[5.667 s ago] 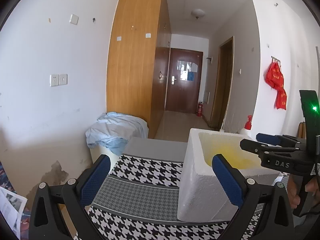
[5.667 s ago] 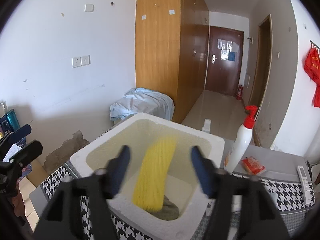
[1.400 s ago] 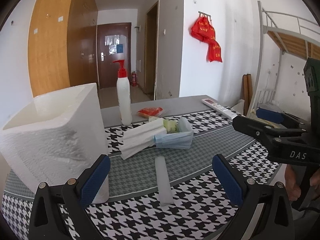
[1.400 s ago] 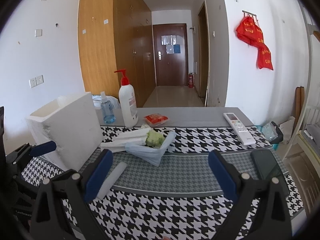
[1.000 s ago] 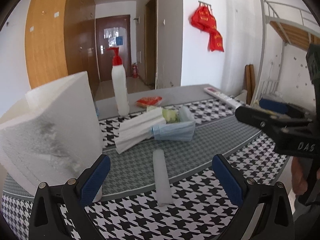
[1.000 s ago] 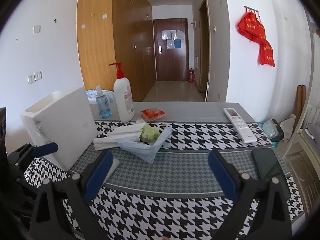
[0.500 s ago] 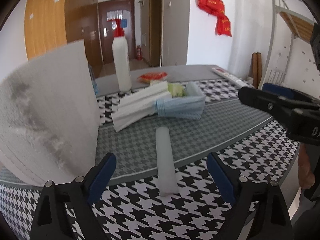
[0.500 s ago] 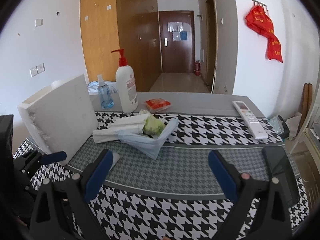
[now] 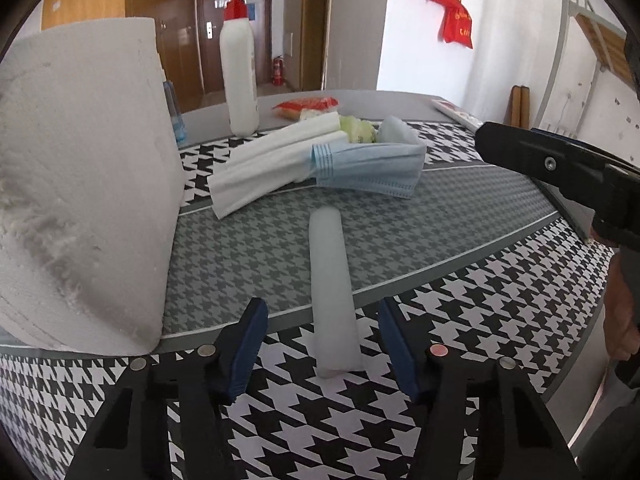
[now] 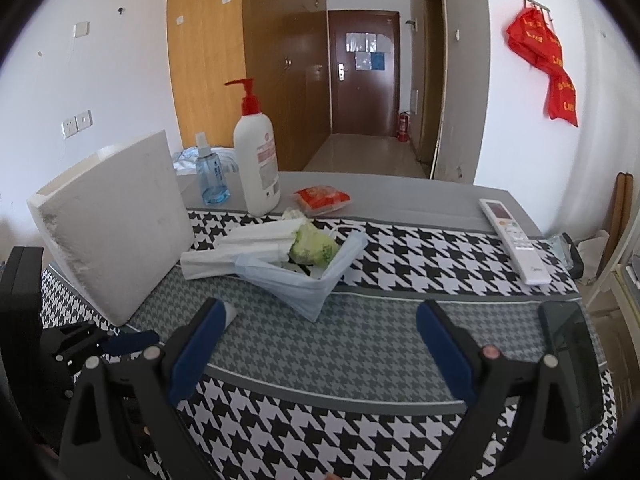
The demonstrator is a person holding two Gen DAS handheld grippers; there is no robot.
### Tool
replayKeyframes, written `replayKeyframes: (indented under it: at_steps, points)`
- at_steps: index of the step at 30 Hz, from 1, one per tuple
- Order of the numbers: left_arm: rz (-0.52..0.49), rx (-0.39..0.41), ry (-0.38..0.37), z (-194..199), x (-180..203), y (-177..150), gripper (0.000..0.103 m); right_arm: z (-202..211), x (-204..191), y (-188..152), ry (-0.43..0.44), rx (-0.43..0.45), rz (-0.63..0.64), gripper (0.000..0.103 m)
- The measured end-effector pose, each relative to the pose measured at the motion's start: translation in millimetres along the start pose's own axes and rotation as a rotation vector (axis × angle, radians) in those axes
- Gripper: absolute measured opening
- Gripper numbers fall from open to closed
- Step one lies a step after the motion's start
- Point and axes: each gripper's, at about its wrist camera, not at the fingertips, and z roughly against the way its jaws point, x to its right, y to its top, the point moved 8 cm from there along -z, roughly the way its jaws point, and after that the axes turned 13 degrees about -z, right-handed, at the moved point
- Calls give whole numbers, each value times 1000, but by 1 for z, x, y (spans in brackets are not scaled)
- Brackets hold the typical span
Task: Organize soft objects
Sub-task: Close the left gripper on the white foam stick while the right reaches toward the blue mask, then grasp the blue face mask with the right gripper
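Since the earlier frames the left gripper [image 9: 320,344] has dropped lower over the near end of the pale foam tube [image 9: 330,276], and its jaws have just been closing. The tube now lies between the blue pads [image 9: 244,340], yet a gap shows on each side, so nothing is gripped. The right gripper [image 10: 320,344] has drifted across the table with its jaws spread wide and empty.

To do this step well, the left gripper should probably keep the tube centred between the pads and close gently. The tube looks like soft, translucent white foam, and a hard squeeze would likely flatten it. A grip so near the end may let the far end droop when lifted.

The tube is a smooth, rounded cylinder lying lengthwise away from the left camera, on a tablecloth [image 9: 460,300] with a black-and-white houndstooth border and a grey centre band. To its left stands the white foam box [image 9: 80,160], rough, grainy and crumbling at its lower corner.

Further off lies a heap of soft things: folded white tissues [image 9: 272,160], a pleated blue face mask [image 9: 368,168] and a green crumpled lump [image 10: 312,246] resting inside it. Behind these stand a white pump bottle [image 10: 258,168] with a red top and a small clear blue spray bottle [image 10: 210,176].
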Motion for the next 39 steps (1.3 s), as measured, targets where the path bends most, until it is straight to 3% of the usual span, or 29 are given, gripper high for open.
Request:
replayKeyframes:
  at_steps: [13, 20, 31, 33, 39]
  points:
    - [-36, -20, 29, 0, 10, 0, 22, -27, -4, -3, 21, -71, 14, 98]
    - [-30, -4, 25, 3, 11, -1, 19, -50, -7, -11, 47, -152, 11, 98]
    - [5, 56, 5, 17, 2, -2, 18, -64, -11, -6, 76, -182, 24, 91]
    - [3, 53, 4, 16, 1, -3, 18, -68, -12, -6, 82, -192, 23, 82]
    - [8, 69, -10, 18, -1, -3, 17, -77, -15, -8, 84, -221, 31, 69]
